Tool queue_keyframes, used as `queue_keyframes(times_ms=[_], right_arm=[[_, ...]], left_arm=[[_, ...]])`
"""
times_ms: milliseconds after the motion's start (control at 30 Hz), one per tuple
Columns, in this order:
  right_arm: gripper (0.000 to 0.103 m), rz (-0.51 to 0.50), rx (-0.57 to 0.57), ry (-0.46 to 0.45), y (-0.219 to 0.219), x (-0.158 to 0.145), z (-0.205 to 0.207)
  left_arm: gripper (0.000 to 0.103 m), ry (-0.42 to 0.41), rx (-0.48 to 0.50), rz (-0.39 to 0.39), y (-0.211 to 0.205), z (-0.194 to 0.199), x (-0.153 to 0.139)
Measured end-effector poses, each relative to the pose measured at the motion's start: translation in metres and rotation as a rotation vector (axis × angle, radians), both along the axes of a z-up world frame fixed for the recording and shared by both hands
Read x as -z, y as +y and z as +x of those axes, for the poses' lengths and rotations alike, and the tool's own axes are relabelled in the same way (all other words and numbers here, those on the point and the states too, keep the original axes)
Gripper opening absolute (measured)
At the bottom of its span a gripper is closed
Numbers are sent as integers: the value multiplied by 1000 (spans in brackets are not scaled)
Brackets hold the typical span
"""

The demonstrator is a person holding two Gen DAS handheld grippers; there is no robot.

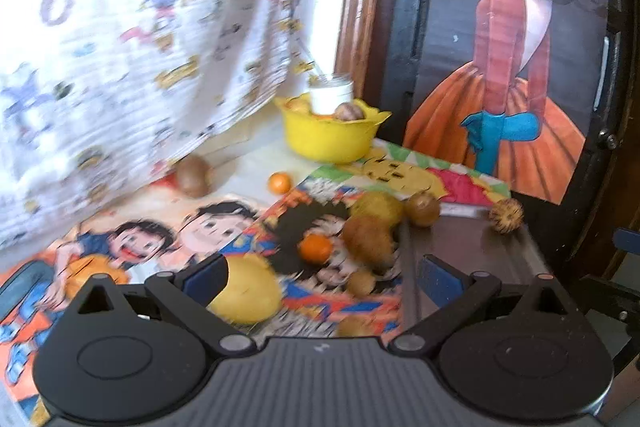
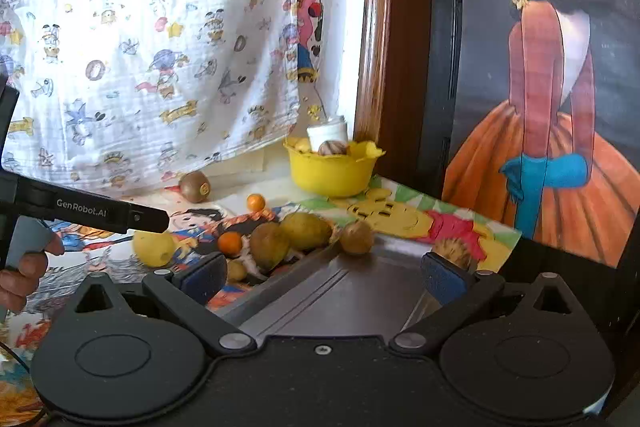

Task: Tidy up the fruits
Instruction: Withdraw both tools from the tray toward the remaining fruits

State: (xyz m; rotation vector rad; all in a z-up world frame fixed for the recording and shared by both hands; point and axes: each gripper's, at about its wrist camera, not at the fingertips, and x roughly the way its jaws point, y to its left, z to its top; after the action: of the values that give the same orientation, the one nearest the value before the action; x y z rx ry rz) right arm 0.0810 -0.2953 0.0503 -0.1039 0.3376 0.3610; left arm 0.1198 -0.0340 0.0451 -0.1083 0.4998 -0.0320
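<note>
- So both claws are empty right now: the left claw (image 1: pixel 320 279) and the right claw (image 2: pixel 320 277) each have their jaws spread wide, with nothing between the blue pads.
- Fruit is still mostly loose on the counter (image 2: pixel 256 191), sitting on some cartoon-print mats. There's a lemon (image 2: pixel 154 247) off to the left, and a tangerine (image 2: pixel 231 242) next to a kiwi (image 2: pixel 270 245).
- A yellowish potato-looking fruit (image 2: pixel 306 230) sits just behind that kiwi, and another round brown one (image 2: pixel 356 237) sits at the edge of a metal tray (image 2: pixel 360 291).
- Further back, a second kiwi (image 2: pixel 195 187) sits near the hanging cloth (image 2: pixel 152 39) and a small orange (image 2: pixel 256 202) is on its own.
- The yellow bowl (image 2: pixel 332 175) at the back already has a few pieces in it, plus a white jar (image 2: pixel 328 133), so my guess is that's where things are being sorted to.
- A spiky brown ball (image 1: pixel 506 214) sits alone on the far side of the tray in the left view.
- Looks like an in-between step to me: nothing carried, both hands hovering short of the pile, next pick not started.
- Next move probably means picking one piece, lining it up between the jaws, then closing gently. The lemon is closest to the left claw, just past its left pad.
- Round stuff like this will roll if nudged, so a square approach matters.
</note>
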Motion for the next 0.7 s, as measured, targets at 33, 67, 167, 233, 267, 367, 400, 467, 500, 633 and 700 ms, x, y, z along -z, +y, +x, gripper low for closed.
queue_keyframes(times_ms=[33,67,167,233,267,367,400,467,500,633,700], right_arm=[[102,6,2,13,3,2,-3],[102,11,4,27,6,4,-7],[102,16,1,57,16,9,-16],[102,15,-1,79,24,12,-21],[102,15,-5,89,28,14,-24],[102,9,-19,118,40,18,-30],[102,6,-21,128,43,19,-31],[102,-4,-29,150,51,23,-33],[102,-12,-32,163,54,24,-34],[102,-41,-35,212,65,31,-39],[102,-49,-41,236,69,35,-41]], left_arm=[[103,9,-7,1,5,-5,3],[103,22,-15,4,8,-9,5],[103,81,-55,26,17,-17,13],[103,94,-68,14,25,-27,19],[103,104,-75,7,29,-30,21],[103,125,-94,-7,40,-39,27],[103,131,-98,-10,44,-41,29],[103,142,-104,-10,49,-45,31],[102,144,-107,-7,52,-47,32],[102,152,-128,14,59,-54,34],[103,147,-135,19,61,-58,34]])
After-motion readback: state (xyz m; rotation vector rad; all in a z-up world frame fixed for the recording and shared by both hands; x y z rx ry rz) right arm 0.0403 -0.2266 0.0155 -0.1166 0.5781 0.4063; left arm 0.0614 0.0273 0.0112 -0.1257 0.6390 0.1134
